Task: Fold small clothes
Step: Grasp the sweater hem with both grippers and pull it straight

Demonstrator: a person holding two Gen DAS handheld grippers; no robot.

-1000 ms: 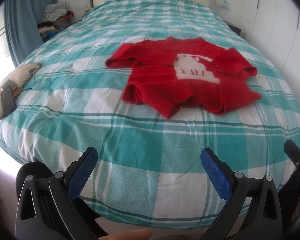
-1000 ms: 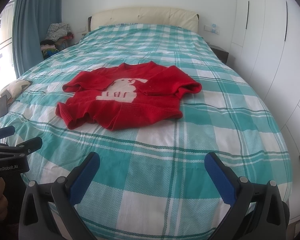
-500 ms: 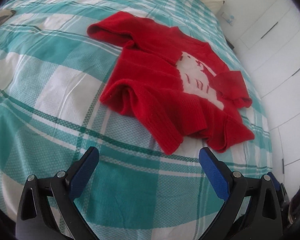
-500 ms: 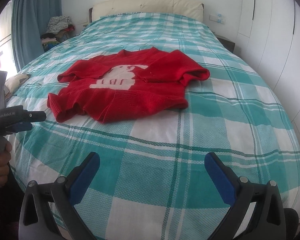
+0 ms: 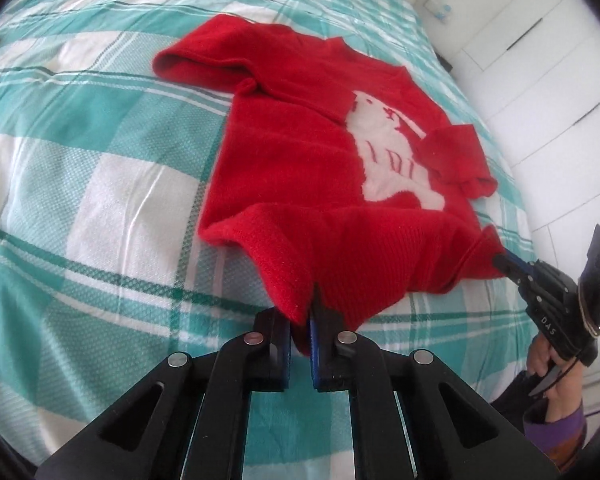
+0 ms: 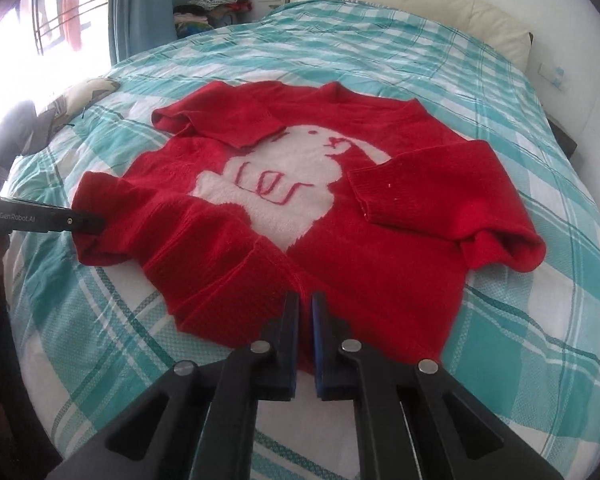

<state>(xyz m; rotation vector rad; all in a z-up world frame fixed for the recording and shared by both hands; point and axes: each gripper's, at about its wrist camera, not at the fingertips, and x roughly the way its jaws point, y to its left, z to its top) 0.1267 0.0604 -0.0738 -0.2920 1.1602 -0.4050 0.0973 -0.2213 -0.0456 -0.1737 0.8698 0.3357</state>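
Left gripper [image 5: 300, 322]: jaws had just closed, clamped on the hem corner of the red sweater [image 5: 300, 152]. Sweater: lay face up on the checked bedspread [image 5: 80, 184], sleeves folded inward. Right gripper [image 6: 305, 312]: jaws had just closed, clamped on the hem's other end.

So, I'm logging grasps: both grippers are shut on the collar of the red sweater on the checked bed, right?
Not the collar. Both wrist views show the left gripper and right gripper shut on the bottom hem of the red sweater; the collar lies at the far edge. The rest stands.
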